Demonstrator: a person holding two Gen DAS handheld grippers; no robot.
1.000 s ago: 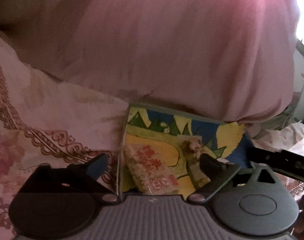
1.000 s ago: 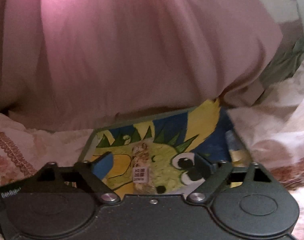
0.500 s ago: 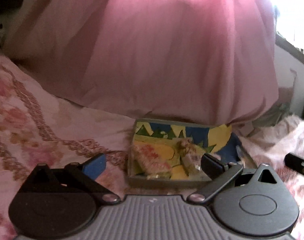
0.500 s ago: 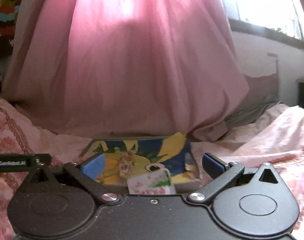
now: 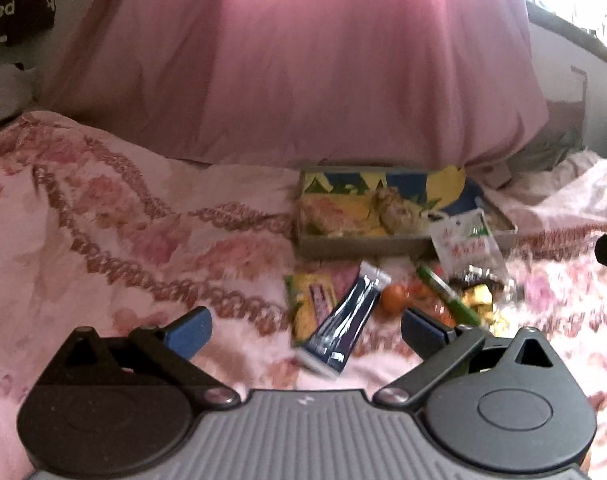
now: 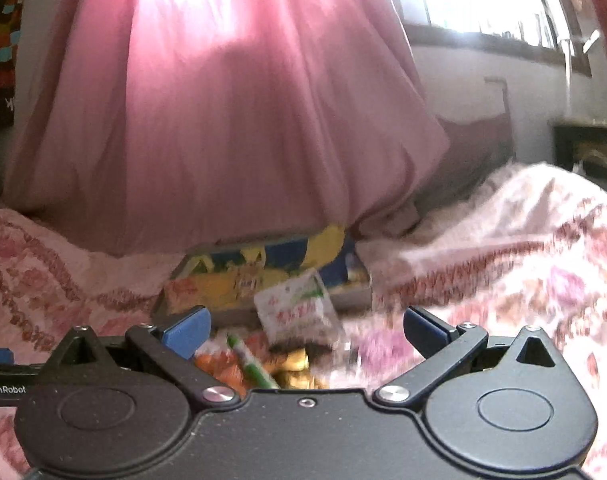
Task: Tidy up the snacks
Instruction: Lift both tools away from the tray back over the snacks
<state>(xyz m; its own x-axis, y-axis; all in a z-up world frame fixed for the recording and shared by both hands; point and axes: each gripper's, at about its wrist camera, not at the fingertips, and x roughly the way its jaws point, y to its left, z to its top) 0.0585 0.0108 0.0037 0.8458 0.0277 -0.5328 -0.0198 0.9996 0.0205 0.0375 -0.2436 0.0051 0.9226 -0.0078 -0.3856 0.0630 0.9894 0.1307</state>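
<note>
Left wrist view: both grippers (image 5: pixel 303 330) (image 6: pixel 305 328) spread wide, empty; box (image 5: pixel 363 245) ahead with two snacks inside, white packet (image 5: pixel 465 242) on its rim, loose snacks (image 5: pixel 345 330) between fingers remaining.

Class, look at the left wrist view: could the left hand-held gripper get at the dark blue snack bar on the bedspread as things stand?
Probably yes. The left hand-held gripper is open, and the dark blue snack bar lies uncovered on the bedspread straight ahead.

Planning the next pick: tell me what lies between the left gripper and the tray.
Left wrist view: between the left gripper and tray lie a dark blue packet and a yellow packet.
</note>
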